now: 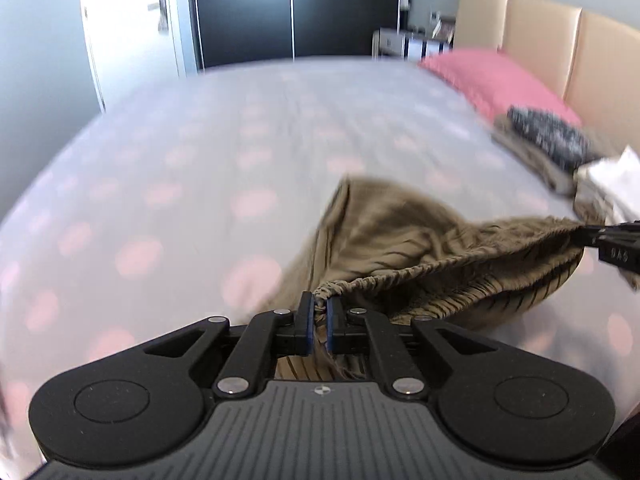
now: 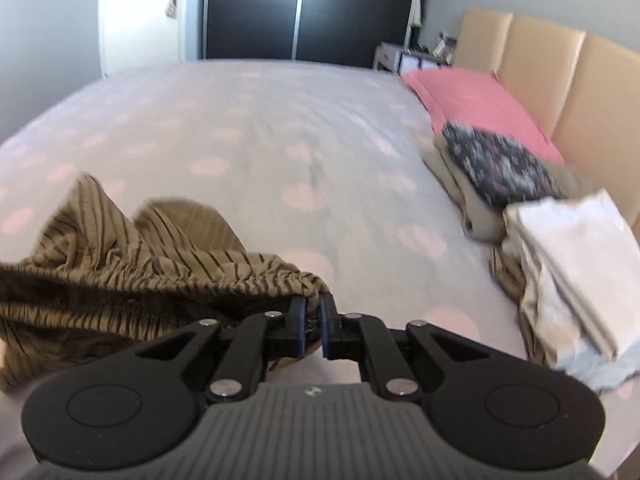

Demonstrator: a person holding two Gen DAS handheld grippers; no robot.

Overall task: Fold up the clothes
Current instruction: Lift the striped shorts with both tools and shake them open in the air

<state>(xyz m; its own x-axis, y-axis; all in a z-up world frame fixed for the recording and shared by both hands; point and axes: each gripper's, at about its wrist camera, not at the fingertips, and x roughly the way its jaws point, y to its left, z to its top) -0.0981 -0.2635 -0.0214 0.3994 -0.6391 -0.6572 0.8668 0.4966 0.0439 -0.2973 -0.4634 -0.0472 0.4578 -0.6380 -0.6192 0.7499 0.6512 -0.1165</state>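
Note:
A tan garment with thin dark stripes and an elastic waistband [image 1: 404, 240] hangs between my two grippers above the bed. My left gripper [image 1: 319, 316] is shut on one end of the waistband. My right gripper [image 2: 310, 312] is shut on the other end, with the striped garment [image 2: 132, 264] stretching off to its left. The right gripper's fingers also show in the left wrist view [image 1: 612, 236] at the far right, pinching the band. The garment's lower part sags toward the bedsheet.
The bed [image 2: 256, 128] has a pale sheet with pink dots. A pink pillow [image 2: 476, 104] lies by the beige headboard [image 2: 560, 72]. Folded clothes sit at the right: a dark floral piece [image 2: 492, 160] on tan cloth, and a white stack [image 2: 576, 248]. A dark wardrobe [image 2: 304, 12] stands beyond.

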